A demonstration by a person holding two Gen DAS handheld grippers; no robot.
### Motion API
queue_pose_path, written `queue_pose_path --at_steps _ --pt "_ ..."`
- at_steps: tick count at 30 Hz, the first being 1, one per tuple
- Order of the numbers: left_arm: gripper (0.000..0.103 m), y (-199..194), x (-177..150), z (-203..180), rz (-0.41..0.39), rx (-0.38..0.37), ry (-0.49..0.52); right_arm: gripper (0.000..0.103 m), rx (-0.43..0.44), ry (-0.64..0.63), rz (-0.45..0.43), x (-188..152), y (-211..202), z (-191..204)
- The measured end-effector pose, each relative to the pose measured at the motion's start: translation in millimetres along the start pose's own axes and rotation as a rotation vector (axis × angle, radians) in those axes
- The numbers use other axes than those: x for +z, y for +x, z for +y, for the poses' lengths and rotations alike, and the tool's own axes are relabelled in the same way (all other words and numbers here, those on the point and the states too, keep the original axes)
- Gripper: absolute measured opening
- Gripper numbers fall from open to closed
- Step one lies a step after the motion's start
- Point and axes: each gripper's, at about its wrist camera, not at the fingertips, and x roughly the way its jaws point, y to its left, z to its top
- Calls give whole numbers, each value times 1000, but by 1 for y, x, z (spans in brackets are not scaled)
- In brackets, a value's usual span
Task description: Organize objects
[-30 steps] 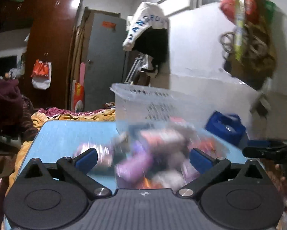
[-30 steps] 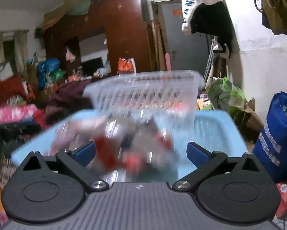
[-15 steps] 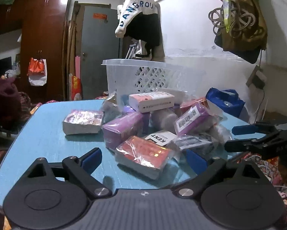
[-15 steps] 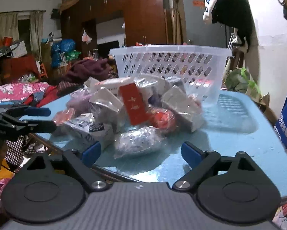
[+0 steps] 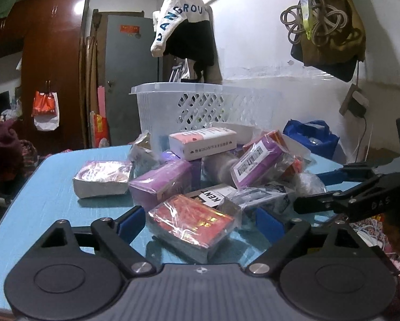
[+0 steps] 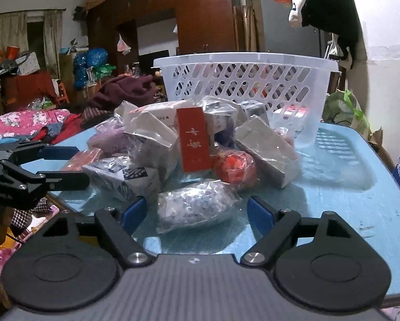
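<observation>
Closer in, my left gripper [image 5: 200,220] had its jaws released though just narrowing, the red wrapped pack [image 5: 190,223] between them untouched. My right gripper [image 6: 197,212] likewise straddled a clear-wrapped bundle [image 6: 197,206]. Beyond, the heap covered the blue desk [image 5: 39,187]; the white basket [image 6: 242,85] stood upper centre.
</observation>
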Motion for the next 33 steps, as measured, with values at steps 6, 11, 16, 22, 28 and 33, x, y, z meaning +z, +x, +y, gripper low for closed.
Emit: queue_pose_path --at_steps 6,11,16,22,28,33 --pt "93 10 -6 -2 37 -21 16 69 -24 -38 -11 -3 -4 6" --pt "75 5 -8 -1 15 -17 9 68 -11 -19 -21 -5 -10 1" --pt "74 -12 -6 3 -41 16 4 68 -22 -18 -30 -8 -22 -4" --pt "74 -14 -3 7 -48 19 -3 68 -53 -14 -55 -4 -32 -12" --pt "74 -17 0 11 -54 25 4 68 -70 -4 -63 -4 -33 -17" --pt "74 -19 0 15 -58 27 -7 68 -75 0 -55 -4 -31 -19"
